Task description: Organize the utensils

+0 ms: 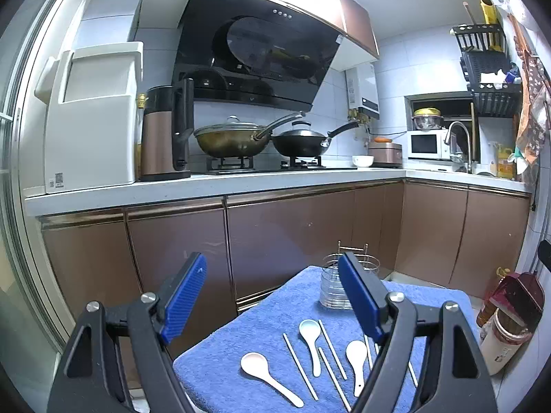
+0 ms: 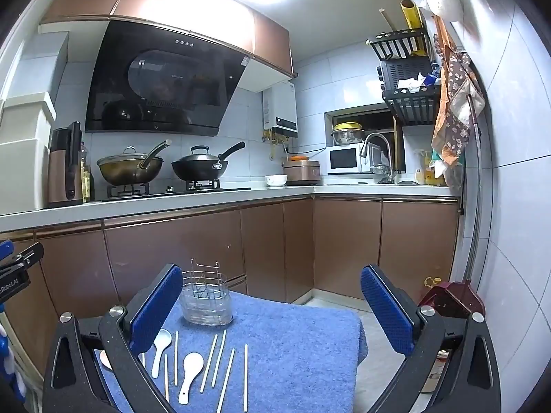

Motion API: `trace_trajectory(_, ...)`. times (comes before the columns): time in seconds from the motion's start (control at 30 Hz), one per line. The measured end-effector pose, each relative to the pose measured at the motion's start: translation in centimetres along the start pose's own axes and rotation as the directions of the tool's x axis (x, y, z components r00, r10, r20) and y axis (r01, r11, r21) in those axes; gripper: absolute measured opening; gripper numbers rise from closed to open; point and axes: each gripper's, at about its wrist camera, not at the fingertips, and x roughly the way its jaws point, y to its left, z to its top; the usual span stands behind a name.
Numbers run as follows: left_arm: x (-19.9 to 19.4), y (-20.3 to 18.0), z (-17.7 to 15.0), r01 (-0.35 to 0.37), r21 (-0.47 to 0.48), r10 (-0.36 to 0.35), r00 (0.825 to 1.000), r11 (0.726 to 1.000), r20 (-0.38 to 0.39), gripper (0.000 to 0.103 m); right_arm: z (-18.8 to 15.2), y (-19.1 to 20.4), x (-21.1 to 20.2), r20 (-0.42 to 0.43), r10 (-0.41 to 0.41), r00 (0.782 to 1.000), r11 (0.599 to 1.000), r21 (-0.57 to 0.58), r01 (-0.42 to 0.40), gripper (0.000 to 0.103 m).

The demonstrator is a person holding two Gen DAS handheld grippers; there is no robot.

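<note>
A blue towel (image 1: 261, 337) covers a small table. On it lie three white ceramic spoons (image 1: 268, 371) and several pale chopsticks (image 1: 299, 364). A clear wire-framed utensil holder (image 1: 332, 285) stands at the towel's far end. In the right wrist view the holder (image 2: 206, 301), spoons (image 2: 189, 371), chopsticks (image 2: 215, 361) and towel (image 2: 303, 344) show too. My left gripper (image 1: 275, 303) is open and empty above the towel's near left. My right gripper (image 2: 272, 309) is open and empty above the towel.
Brown cabinets (image 1: 275, 234) under a white counter (image 1: 206, 186) stand behind the table. Two woks (image 1: 299, 141) sit on the stove. Bottles and a red container (image 1: 509, 306) stand on the floor at right. A white wall (image 2: 516, 206) is close on the right.
</note>
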Motion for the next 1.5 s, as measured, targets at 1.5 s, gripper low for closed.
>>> trace_trajectory(1.5,7.0,0.5,-0.5,0.022,-0.068,-0.023,0.999,0.997,-0.027,0.078,-0.3,-1.2,7.5,-0.090,0.062,0.994,0.998,-0.004,-0.062,0.102)
